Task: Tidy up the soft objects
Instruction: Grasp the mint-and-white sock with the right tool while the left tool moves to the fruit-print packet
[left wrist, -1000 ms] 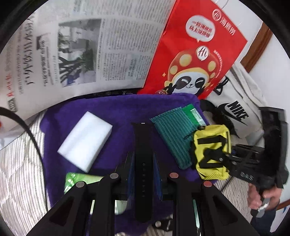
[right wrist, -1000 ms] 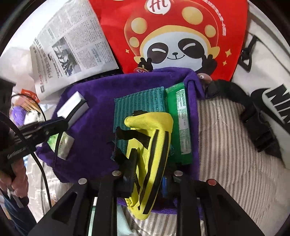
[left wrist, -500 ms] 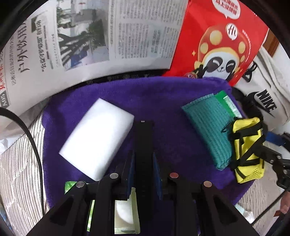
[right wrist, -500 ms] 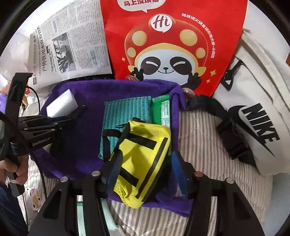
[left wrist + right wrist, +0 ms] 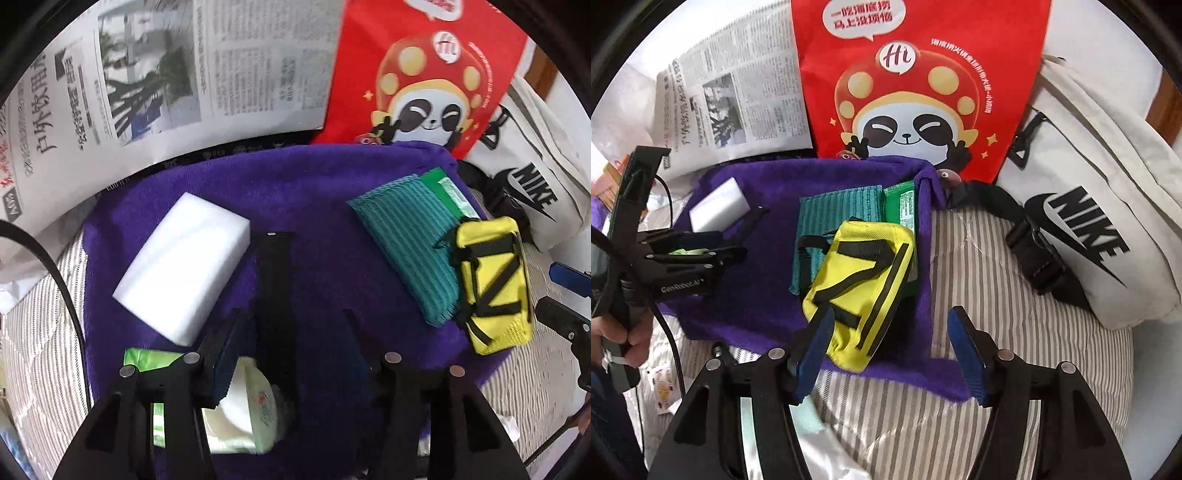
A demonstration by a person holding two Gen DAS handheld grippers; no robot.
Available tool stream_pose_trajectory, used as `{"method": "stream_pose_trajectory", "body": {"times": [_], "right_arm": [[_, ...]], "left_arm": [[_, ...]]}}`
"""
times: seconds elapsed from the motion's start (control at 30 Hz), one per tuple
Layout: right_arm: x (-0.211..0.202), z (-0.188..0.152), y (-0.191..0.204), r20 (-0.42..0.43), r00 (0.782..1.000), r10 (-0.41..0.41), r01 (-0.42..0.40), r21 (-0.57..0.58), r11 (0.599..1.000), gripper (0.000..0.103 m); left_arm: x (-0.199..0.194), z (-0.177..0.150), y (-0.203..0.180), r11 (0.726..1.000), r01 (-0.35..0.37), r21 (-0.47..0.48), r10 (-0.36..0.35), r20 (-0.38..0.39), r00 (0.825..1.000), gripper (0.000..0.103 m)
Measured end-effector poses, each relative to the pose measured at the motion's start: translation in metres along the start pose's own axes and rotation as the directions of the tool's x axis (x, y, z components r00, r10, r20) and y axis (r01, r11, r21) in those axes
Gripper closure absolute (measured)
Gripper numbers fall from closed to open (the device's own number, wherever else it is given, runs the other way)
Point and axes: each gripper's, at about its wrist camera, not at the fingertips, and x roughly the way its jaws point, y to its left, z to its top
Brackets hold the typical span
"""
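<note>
A purple towel [image 5: 317, 192] [image 5: 764, 288] lies on the striped bedding. On it lie a white sponge block [image 5: 181, 277] [image 5: 718, 206], a black strap [image 5: 277, 295], a teal cloth [image 5: 406, 254] [image 5: 838, 210], a green packet [image 5: 448, 192] [image 5: 905, 206] and a yellow pouch [image 5: 491, 291] [image 5: 860, 291]. My left gripper [image 5: 291, 350] is open, its jaws on either side of the strap and not touching it. My right gripper [image 5: 890, 350] is open and empty just behind the yellow pouch.
A newspaper [image 5: 147, 81] and a red panda bag [image 5: 424, 74] [image 5: 916, 81] stand behind the towel. A white Nike bag [image 5: 1089, 206] lies at the right. A green-white wipes pack [image 5: 243, 406] lies under the left gripper. Striped bedding [image 5: 979, 369] surrounds the towel.
My left gripper has opened and let go of the black strap, which now lies on the towel. My right gripper has opened wider and pulled back from the yellow pouch, which stays on the towel.
</note>
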Motion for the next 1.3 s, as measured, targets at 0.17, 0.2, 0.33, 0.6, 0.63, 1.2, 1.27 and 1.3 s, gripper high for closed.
{"method": "stream_pose_trajectory", "body": {"times": [0.17,0.2,0.33,0.6,0.63,1.2,1.27,1.3], "right_arm": [[-0.021,-0.017,0.004,0.021,1.0,0.011,-0.011,0.014,1.0,0.04],[-0.024,-0.02,0.004,0.023,1.0,0.016,-0.016,0.014,1.0,0.04],[-0.039,-0.04,0.011,0.026,0.998,0.051,-0.052,0.021,0.998,0.04],[-0.04,-0.078,0.04,-0.009,0.992,0.128,-0.128,-0.007,0.992,0.04],[-0.037,-0.083,0.046,-0.015,0.992,0.122,-0.122,-0.016,0.992,0.04],[0.015,-0.119,0.069,-0.027,0.996,0.086,-0.086,-0.021,0.996,0.032],[0.017,-0.121,0.069,0.005,0.997,0.073,-0.073,-0.029,0.997,0.033],[0.018,-0.121,0.068,0.017,0.997,0.073,-0.073,-0.034,0.997,0.038]], "left_arm": [[-0.026,0.0,-0.007,0.999,0.053,-0.012,-0.053,0.034,0.998,0.052],[-0.033,-0.002,-0.008,0.999,0.052,-0.013,-0.052,0.043,0.998,0.052],[-0.059,-0.012,-0.01,0.998,0.055,-0.023,-0.053,0.072,0.996,0.05],[-0.097,-0.065,0.007,0.997,0.045,-0.067,-0.037,0.114,0.993,0.044],[-0.099,-0.073,0.009,0.996,0.045,-0.078,-0.036,0.114,0.993,0.044],[-0.108,-0.186,0.037,0.99,-0.019,-0.139,0.03,0.084,0.996,0.044],[-0.107,-0.192,0.038,0.99,-0.012,-0.144,0.023,0.077,0.997,0.044],[-0.106,-0.195,0.038,0.99,-0.012,-0.144,0.023,0.075,0.997,0.044]]}}
